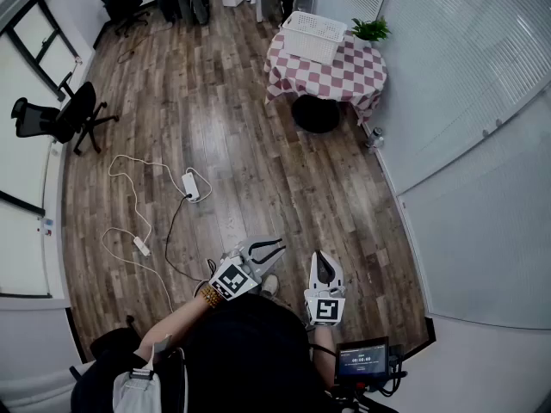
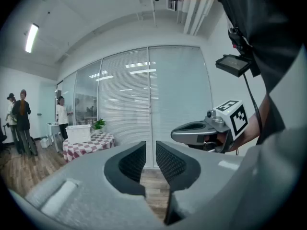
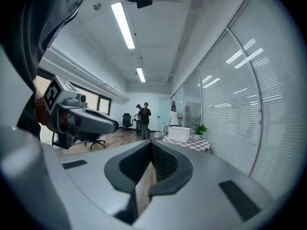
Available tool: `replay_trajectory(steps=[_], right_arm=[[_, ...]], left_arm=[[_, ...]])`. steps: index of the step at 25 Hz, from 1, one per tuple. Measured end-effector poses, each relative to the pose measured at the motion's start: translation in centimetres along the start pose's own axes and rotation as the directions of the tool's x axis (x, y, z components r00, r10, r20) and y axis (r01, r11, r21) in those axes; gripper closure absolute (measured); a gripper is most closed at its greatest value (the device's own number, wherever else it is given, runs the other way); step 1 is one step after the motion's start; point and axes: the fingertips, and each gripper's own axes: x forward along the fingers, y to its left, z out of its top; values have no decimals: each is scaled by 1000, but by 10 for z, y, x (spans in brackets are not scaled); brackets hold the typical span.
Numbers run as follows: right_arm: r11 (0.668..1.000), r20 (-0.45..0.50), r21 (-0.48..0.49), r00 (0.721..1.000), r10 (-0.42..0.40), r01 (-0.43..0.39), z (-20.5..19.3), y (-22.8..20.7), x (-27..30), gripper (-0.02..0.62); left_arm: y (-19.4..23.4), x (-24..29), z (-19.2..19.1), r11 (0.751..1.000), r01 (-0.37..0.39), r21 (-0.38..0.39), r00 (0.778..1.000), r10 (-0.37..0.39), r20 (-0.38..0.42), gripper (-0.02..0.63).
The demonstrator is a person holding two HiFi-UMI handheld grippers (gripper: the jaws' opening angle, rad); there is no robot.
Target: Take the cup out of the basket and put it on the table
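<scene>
The white basket (image 1: pixel 312 34) stands on a table with a red-and-white checked cloth (image 1: pixel 340 76) across the room, beside a small green plant (image 1: pixel 371 30). The basket (image 2: pixel 79 133) and the basket (image 3: pixel 180 134) are small and far in both gripper views. No cup shows from here. My left gripper (image 1: pixel 265 249) is held low in front of me, its jaws a little apart and empty; the left gripper (image 2: pixel 150 153) points toward the blinds. My right gripper (image 1: pixel 322 265) is beside it, and the right gripper (image 3: pixel 151 145) is shut with nothing between its pads.
Wooden floor lies between me and the table. White power strips with cables (image 1: pixel 190 185) lie on the floor to the left. An office chair (image 1: pixel 65 114) stands at the left wall. A black round object (image 1: pixel 315 113) sits under the table. Glass walls with blinds (image 1: pixel 465 84) run along the right. People (image 3: pixel 143 119) stand at the far end.
</scene>
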Motion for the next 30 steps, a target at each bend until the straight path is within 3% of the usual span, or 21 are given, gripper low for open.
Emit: replay_trajectory(steps=[5,10,18,24,30], right_arm=[[998,-24,10,998,61,-60,-8,-7,11,586],[997,-28,20,996,79,-78,-13,-13,38,584],[998,-77,-5,995,61,-61,-8,-33,95,584],[999,-87,-33,996,9,-12,17,-60,157,584],[998,-67,-59,998,-9,5,49,-61,232,584]], left_arm=[[14,-14,-3,993,-108,-40,994,107,-25,538],[40,-11,-13,989,-137,-60,990,135,-38,538],[110,40,-11,997,-64,-49,998,64,11,538],[173,82,20,1000,8,11,997,-9,71,538],[244,90,25,1000,22,4,996,-22,89,538]])
